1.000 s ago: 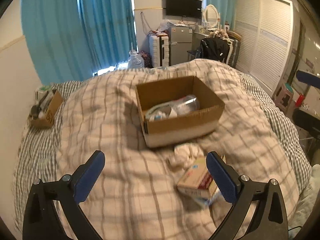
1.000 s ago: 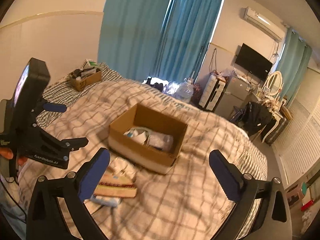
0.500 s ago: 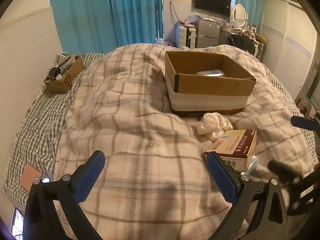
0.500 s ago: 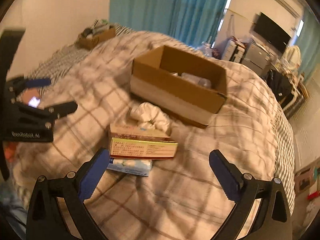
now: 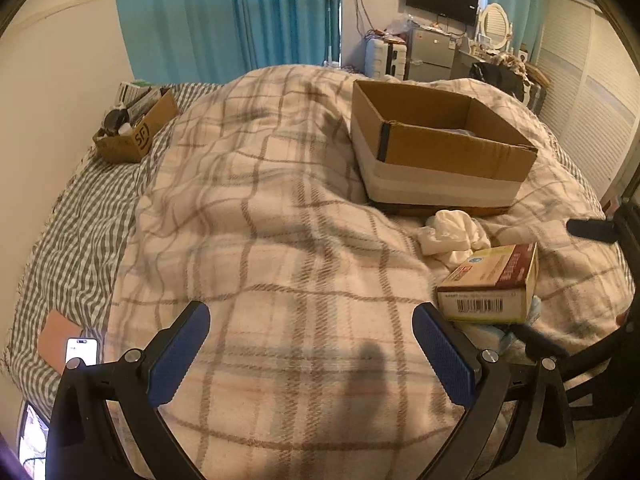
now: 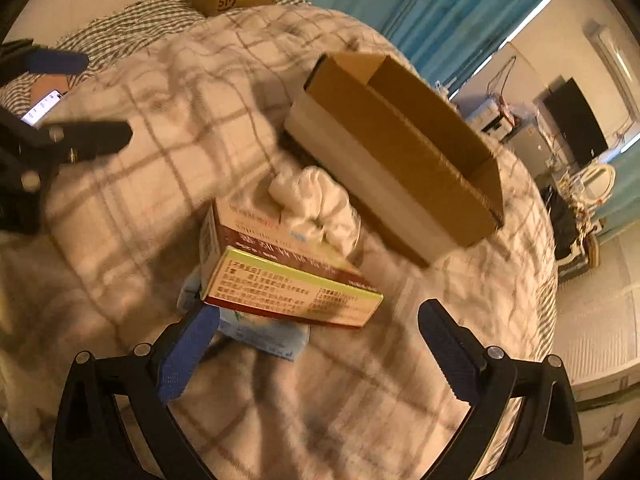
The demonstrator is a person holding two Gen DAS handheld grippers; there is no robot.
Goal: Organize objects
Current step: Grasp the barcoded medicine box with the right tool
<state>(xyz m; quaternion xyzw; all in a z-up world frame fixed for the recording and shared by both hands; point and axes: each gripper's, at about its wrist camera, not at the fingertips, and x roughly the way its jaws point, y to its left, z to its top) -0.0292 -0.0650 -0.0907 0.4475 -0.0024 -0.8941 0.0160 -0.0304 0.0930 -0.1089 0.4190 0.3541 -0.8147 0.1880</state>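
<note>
Right tool (image 6: pixel 318 344) wide, empty; carton (image 6: pixel 280 276) lies just ahead between its jaws, atop a blue pack (image 6: pixel 264 334), cloth (image 6: pixel 316 204) beyond, box (image 6: pixel 400 160) farther. Left tool (image 5: pixel 310 354) wide, idle over the bed (image 5: pixel 260 240).

Judgement: straddle carton's narrow sides, close squarely, lift clear of pack, then carry to box.
</note>
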